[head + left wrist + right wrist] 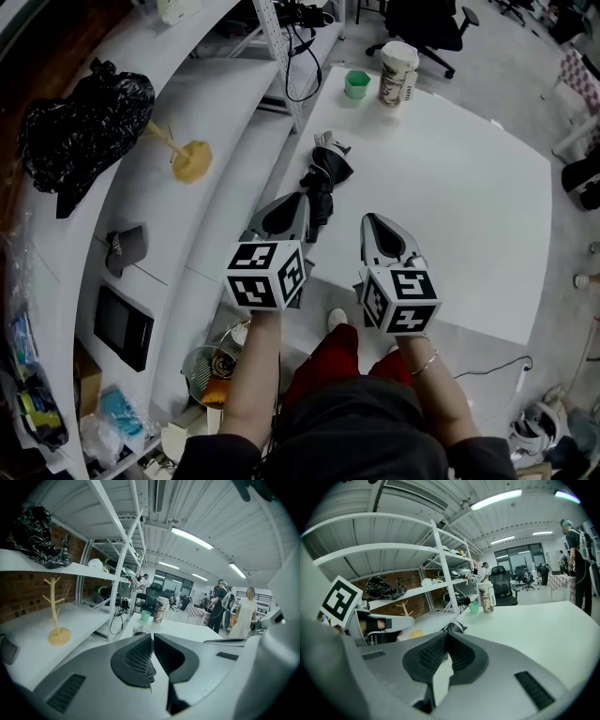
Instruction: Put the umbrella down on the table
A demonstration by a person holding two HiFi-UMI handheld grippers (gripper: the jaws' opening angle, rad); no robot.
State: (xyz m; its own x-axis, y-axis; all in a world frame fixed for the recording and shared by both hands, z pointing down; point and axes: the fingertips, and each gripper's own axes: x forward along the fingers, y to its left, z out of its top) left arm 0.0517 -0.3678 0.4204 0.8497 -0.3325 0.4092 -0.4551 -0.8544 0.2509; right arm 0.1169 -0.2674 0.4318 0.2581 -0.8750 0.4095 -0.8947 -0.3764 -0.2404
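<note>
A black folded umbrella (322,185) lies on the white table (450,197), near its left edge, with the handle end pointing away from me. My left gripper (298,202) hovers just left of the umbrella's near end, its jaws shut with nothing between them. In the left gripper view the fingertips (151,639) meet, and the umbrella (139,631) peeks out just beyond them. My right gripper (368,219) hangs over the table to the right of the umbrella, also shut and empty. From the right gripper view, the umbrella (457,626) lies ahead of the closed right gripper (446,635).
A tall stack of paper cups (397,73) and a green cup (356,83) stand at the table's far end. White shelving on the left holds a wooden stand (190,159) and a black bag (84,127). People (243,611) stand beyond the table.
</note>
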